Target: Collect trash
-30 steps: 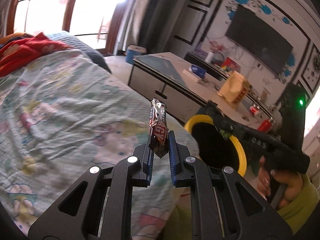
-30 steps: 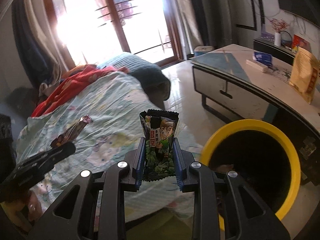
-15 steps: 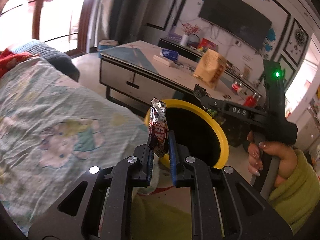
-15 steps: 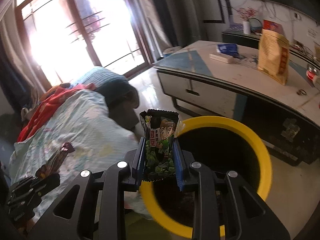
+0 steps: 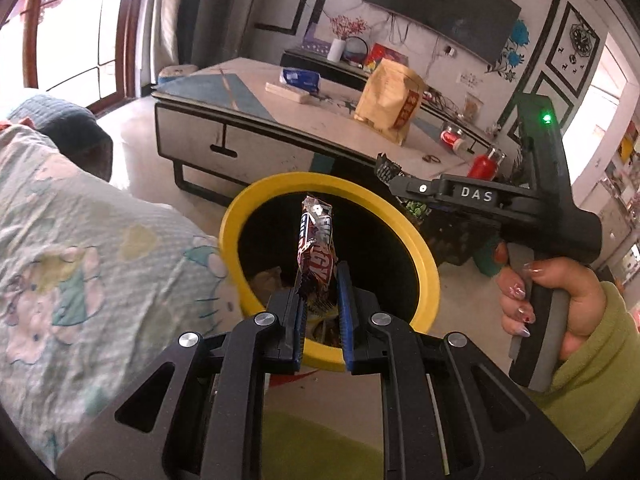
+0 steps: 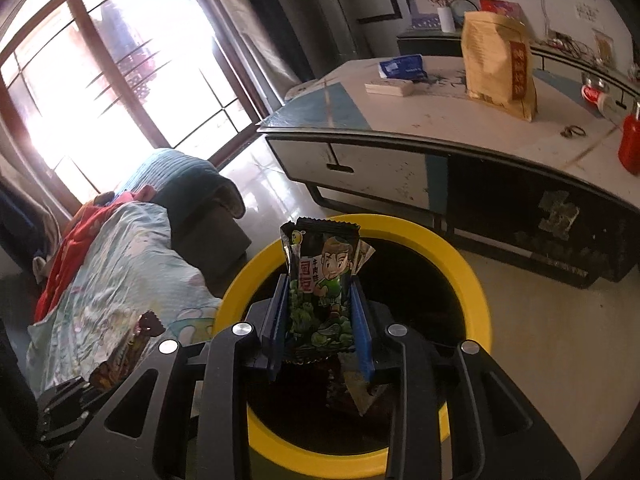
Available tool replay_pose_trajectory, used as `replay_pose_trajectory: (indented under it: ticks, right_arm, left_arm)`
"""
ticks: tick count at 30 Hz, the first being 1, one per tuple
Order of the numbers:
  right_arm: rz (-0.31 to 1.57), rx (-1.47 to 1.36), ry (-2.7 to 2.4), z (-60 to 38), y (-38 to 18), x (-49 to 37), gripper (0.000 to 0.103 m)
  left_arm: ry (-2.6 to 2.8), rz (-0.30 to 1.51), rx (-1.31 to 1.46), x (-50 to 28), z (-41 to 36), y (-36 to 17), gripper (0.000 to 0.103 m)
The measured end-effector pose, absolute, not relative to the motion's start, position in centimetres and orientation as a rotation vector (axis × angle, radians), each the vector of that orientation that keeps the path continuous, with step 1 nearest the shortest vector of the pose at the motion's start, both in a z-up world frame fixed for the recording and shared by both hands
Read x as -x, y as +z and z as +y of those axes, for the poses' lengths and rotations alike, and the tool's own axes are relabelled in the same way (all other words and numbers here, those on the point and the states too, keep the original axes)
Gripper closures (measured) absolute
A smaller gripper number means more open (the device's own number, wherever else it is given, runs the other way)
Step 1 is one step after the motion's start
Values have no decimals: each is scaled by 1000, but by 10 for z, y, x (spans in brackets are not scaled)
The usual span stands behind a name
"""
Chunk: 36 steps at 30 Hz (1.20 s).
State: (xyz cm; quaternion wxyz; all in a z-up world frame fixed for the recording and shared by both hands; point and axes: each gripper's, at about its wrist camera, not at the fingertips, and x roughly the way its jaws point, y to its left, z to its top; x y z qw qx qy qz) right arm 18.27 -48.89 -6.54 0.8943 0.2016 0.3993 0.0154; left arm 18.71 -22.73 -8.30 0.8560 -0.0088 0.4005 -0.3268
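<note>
2 snack wrappers poised over the bin at the drop stage of a trash collection.

A crinkled red-and-silver candy-bar wrapper (image 5: 316, 256) stands clamped in the left gripper (image 5: 322, 312) above the round yellow-rimmed black trash bin (image 5: 428, 280); a green cartoon-printed snack packet (image 6: 322, 292) sits between the right gripper (image 6: 320, 316)'s opening jaws over the bin's mouth. Release looks next. Beside the bin: a pastel floral bedsheet (image 5: 80, 248); beyond it, a low white-and-black table (image 5: 256, 136), neither obstructing.

Straight ahead of both pairs of fingers (image 5: 343, 292) the mouth of the round yellow-rimmed black bin (image 6: 476, 292) lies open. The quilted pale floral bed cover (image 5: 100, 248) crowds their left; the low white-and-black worktop (image 6: 440, 128) stands beyond the bin.
</note>
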Motion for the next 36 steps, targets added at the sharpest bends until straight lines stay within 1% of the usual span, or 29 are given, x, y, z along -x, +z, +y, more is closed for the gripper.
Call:
replay_pose_trajectory:
  ticks: [7, 9, 12, 13, 14, 15, 17, 18, 19, 21, 22, 23, 24, 26, 27, 30, 33, 36]
  right_arm:
    - [846, -469, 46, -502, -76, -181, 68]
    - [855, -477, 55, -504, -78, -182, 63]
    - [855, -490, 51, -506, -78, -181, 59]
    - [855, -501, 50, -509, -79, -180, 57]
    - [855, -501, 50, -509, -79, -180, 53]
    - [854, -511, 50, -511, -79, -180, 49]
    - [855, -535, 49, -514, -80, -178, 47]
    - [858, -538, 47, -515, -80, -177, 46]
    - [858, -537, 44, -516, -79, -176, 45]
    - [852, -529, 32, -516, -75, -172, 40]
    - [845, -525, 25, -516, -72, -169, 37]
    - [837, -522, 21, -515, -68, -166, 32]
    - [825, -513, 13, -513, -63, -163, 28]
    - [808, -497, 13, -507, -54, -158, 24]
    - [791, -483, 16, -500, -46, -155, 19]
    - [750, -454, 7, -485, -30, -146, 10]
    - [711, -424, 22, -460, -17, -135, 6]
    - [678, -399, 33, -431, -11, -123, 6]
  left_arm:
    - [-695, 912, 1, -205, -251, -104, 93]
    - [-693, 925, -12, -211, -256, -109, 93]
    - [-695, 927, -26, -212, -260, -112, 80]
    - [-703, 927, -24, -213, -261, -112, 73]
    - [-709, 924, -25, -213, -262, -112, 68]
    - [-706, 921, -31, -212, -263, -112, 65]
    - [-696, 913, -45, -211, -262, -112, 52]
    - [-688, 911, -43, -211, -259, -110, 49]
    - [-685, 906, -40, -210, -257, -109, 43]
    - [-664, 877, -32, -208, -248, -103, 38]
    - [-651, 869, -25, -207, -243, -100, 28]
    - [-638, 862, -17, -207, -239, -98, 19]
    - [-621, 857, -7, -206, -231, -95, 17]
    - [-586, 838, 3, -203, -218, -88, 11]
    - [-560, 824, 7, -201, -209, -84, 11]
    - [-486, 783, 30, -194, -181, -70, 11]
    - [-432, 751, 54, -188, -154, -58, 11]
    - [-374, 714, 83, -175, -123, -46, 11]
